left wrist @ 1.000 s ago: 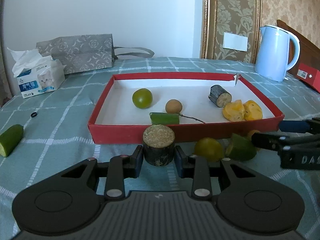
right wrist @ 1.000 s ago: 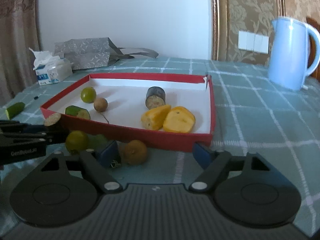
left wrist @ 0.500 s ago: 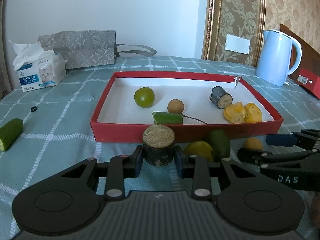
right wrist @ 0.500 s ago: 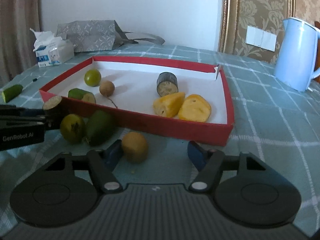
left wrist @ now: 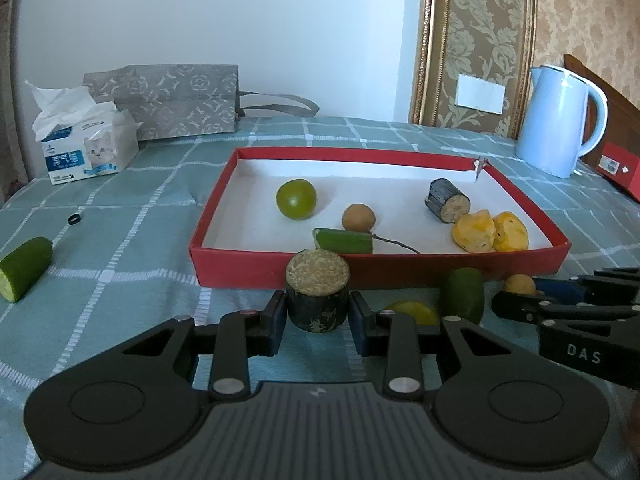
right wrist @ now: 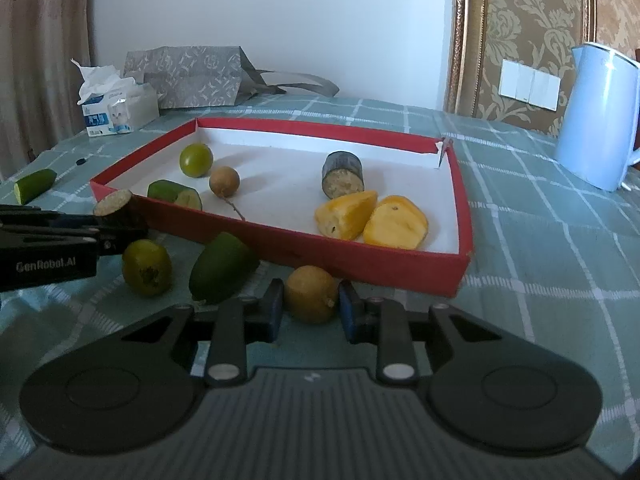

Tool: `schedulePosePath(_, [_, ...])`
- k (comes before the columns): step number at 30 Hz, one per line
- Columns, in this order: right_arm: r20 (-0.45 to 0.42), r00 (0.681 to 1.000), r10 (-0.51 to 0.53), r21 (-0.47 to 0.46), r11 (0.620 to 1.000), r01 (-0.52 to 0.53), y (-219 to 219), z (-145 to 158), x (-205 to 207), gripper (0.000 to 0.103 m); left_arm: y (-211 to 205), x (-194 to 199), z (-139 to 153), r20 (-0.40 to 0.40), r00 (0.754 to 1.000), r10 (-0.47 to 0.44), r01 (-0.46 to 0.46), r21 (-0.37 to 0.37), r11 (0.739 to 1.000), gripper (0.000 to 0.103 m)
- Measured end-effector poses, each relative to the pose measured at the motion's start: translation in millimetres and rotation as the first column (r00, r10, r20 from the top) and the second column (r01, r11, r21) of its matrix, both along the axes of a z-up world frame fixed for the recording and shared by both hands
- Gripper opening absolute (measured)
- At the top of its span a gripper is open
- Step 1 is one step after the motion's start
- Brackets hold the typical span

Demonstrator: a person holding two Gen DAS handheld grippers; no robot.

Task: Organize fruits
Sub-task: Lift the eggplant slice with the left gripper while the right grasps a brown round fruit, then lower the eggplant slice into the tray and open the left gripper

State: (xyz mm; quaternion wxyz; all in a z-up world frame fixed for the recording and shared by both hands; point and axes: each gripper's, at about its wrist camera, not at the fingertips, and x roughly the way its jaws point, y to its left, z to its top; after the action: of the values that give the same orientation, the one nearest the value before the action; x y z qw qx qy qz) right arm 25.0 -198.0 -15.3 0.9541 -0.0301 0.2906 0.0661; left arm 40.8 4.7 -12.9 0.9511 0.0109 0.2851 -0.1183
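Your left gripper [left wrist: 318, 316] has its fingers [left wrist: 272, 320] pinched on a dark sugarcane chunk [left wrist: 317, 294], cut face up, held in front of the near wall of the red tray [left wrist: 256, 268]. Well left of those fingers a cucumber piece [left wrist: 24, 268] lies on the tabletop [left wrist: 120, 248]. Just right of them sit a yellow-green fruit [right wrist: 146, 266] and a green piece [right wrist: 222, 266], both outside the tray. Your right gripper [right wrist: 310, 308] has just been closing; its fingers [right wrist: 274, 308] now press both sides of a small brown longan [right wrist: 310, 294], which is still low on the cloth, just short of the tray's near wall. Past both fingertips, inside the tray: green lime [right wrist: 196, 160], another longan [right wrist: 224, 181], cut cucumber [right wrist: 174, 194], second sugarcane chunk [right wrist: 343, 174], two yellow pieces [right wrist: 372, 220].
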Motion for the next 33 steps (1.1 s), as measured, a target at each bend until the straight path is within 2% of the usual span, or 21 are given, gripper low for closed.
schedulePosePath(11, [0.027,1.0,-0.003,0.008,1.0,0.003,-3,3,-6,0.027,2,-1,1,0.007,1.0,-0.005,0.005,-0.02,1.0,0.032])
schedulePosePath(16, [0.068,0.998,-0.014,0.006,1.0,0.014,-7,8,-11,0.027,3,-3,3,0.023,1.0,0.002,-0.002,-0.026,1.0,0.032])
schedulePosePath(33, [0.082,0.997,0.001,0.04,0.999,-0.005,-9,12,-17,0.027,4,-1,11,0.049,0.999,0.02,-0.017,-0.048,0.999,0.033])
